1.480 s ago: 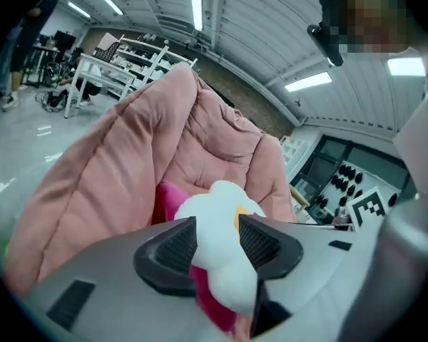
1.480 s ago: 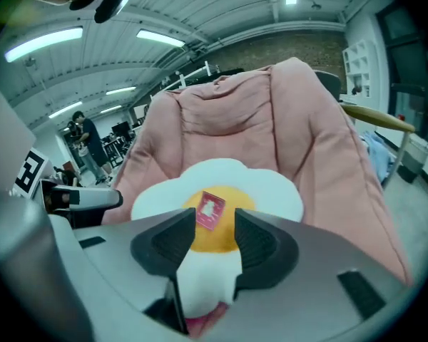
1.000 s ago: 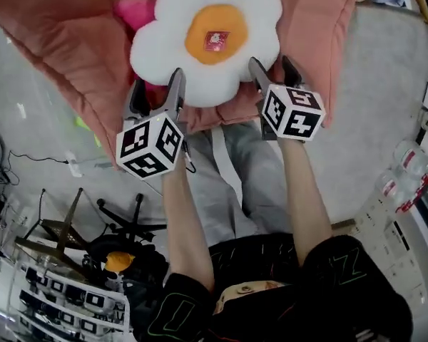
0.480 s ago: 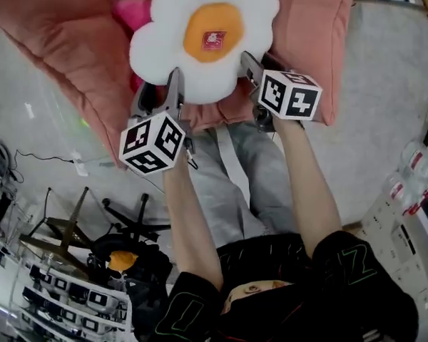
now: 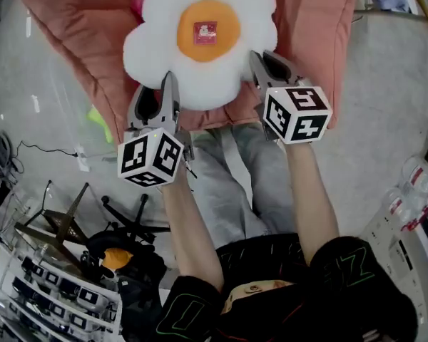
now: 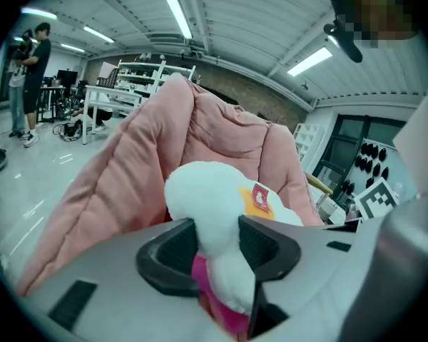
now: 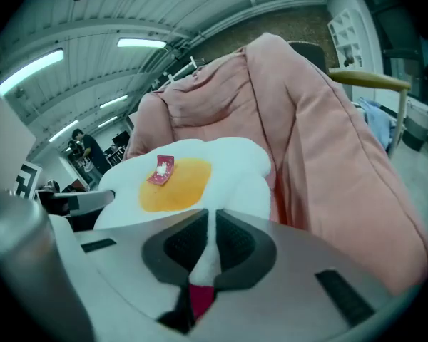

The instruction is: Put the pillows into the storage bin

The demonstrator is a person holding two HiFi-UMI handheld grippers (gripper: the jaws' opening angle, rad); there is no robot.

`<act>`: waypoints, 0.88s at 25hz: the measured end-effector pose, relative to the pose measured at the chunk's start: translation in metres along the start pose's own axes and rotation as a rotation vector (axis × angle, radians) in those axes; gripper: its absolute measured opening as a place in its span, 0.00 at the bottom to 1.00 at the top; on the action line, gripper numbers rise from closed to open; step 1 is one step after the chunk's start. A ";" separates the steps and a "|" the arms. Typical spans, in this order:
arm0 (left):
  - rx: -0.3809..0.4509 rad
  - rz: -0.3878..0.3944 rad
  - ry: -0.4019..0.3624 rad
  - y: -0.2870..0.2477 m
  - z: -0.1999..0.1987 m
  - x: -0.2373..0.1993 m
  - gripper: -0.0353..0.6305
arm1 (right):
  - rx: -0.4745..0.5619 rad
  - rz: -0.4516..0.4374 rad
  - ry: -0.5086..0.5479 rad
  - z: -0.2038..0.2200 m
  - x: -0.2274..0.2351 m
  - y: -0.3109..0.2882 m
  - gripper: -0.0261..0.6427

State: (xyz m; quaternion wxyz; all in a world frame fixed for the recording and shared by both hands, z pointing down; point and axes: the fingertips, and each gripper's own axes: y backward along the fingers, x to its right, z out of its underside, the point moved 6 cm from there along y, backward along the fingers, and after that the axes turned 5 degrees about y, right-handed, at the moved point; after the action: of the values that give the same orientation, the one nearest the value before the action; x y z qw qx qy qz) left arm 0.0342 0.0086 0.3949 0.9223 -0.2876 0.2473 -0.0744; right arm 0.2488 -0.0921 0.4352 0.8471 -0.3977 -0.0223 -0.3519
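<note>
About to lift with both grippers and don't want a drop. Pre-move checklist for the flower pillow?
1. Left gripper shut on a flower pillow petal, jaws have just been closing: ok.
2. Right gripper shut on another petal's thin edge, jaws have just been closing: ok, shallow bite.
3. Magenta fabric under the white in both jaws, same pillow or not: cannot tell.
4. Pillow free of the pink cushion behind: cannot tell.
5. Storage bin in sight: not ok, no view shows it.

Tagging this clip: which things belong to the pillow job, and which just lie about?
Job: flower pillow; left tongs and right tongs, jaws having just closed on its petals; pink cushion beneath.
Lying about: chair base, bottles, floor cable.
</note>
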 end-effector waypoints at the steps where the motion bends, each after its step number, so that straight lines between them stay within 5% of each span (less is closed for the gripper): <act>1: 0.020 -0.003 0.003 0.006 -0.004 -0.001 0.29 | 0.019 -0.012 0.018 -0.007 -0.005 0.002 0.08; 7: 0.110 -0.044 0.016 0.039 -0.026 -0.007 0.30 | 0.083 -0.056 0.159 -0.039 -0.037 0.009 0.08; 22: 0.295 -0.220 0.185 0.142 -0.056 -0.128 0.30 | 0.109 -0.261 0.437 -0.086 -0.205 -0.035 0.08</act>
State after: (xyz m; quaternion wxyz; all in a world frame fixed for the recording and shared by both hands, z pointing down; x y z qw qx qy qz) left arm -0.1053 0.1333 0.3274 0.9141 -0.1663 0.2845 -0.2361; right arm 0.0526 -0.0476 0.3345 0.7995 -0.2596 0.0914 -0.5339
